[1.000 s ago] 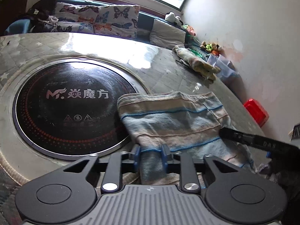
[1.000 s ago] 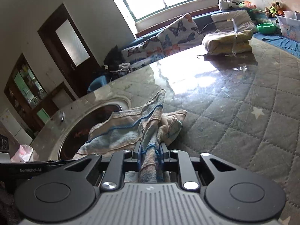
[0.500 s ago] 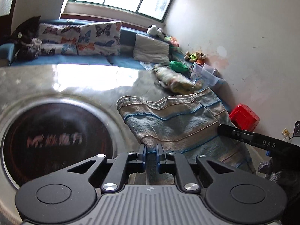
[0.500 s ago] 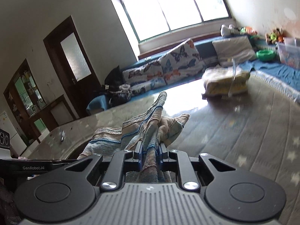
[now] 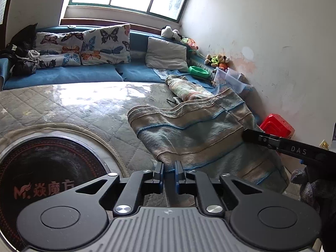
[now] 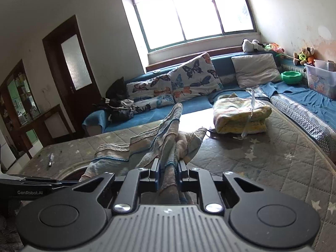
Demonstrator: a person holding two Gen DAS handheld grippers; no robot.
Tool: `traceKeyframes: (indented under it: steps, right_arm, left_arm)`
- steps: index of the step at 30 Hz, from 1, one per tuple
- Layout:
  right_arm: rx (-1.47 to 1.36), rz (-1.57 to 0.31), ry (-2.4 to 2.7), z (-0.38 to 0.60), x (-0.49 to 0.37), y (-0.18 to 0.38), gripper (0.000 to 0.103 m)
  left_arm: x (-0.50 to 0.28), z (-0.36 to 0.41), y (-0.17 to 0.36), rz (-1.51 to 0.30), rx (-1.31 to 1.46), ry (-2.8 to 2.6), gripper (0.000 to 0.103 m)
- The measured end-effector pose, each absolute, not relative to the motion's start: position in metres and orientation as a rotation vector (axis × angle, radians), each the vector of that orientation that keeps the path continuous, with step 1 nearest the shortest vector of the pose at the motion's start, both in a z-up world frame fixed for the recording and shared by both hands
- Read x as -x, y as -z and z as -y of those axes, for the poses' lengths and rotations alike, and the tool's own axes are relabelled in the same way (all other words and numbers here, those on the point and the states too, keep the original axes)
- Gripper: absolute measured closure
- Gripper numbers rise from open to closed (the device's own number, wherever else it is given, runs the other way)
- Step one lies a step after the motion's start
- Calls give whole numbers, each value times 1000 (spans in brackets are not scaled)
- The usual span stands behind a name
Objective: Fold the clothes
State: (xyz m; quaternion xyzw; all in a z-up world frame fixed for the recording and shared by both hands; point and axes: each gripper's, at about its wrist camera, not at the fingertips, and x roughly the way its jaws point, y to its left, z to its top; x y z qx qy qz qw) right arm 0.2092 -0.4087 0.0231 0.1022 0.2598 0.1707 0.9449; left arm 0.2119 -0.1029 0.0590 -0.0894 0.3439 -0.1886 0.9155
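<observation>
Left wrist: both grippers' jaws pinch the striped towel (image 5: 195,130) edge, lifted above the table (image 5: 84,109).

A quilted table cover (image 6: 273,157) (star-patterned) bears a folded yellow blanket (image 6: 239,113).

Count: 2 grippers, left gripper (image 5: 169,173) and right gripper (image 6: 168,172). 1 striped towel (image 5: 201,130) between them. 2 butterfly cushions (image 5: 105,43), 1 grey pillow (image 5: 166,54), 1 green bowl (image 6: 291,77), 1 red stool (image 5: 277,126).
</observation>
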Motion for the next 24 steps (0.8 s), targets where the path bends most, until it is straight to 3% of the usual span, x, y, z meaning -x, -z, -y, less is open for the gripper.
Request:
traceKeyframes:
  steps: [14,24]
  right_arm:
    - [-232,-630,-324,416,-236,21,88]
    - [-203,-675,-270,417,-240,37,77]
  left_arm:
    - [-238,110,-24,-789,160,355,92]
    - [-240,106,-12,-824,149,353,83]
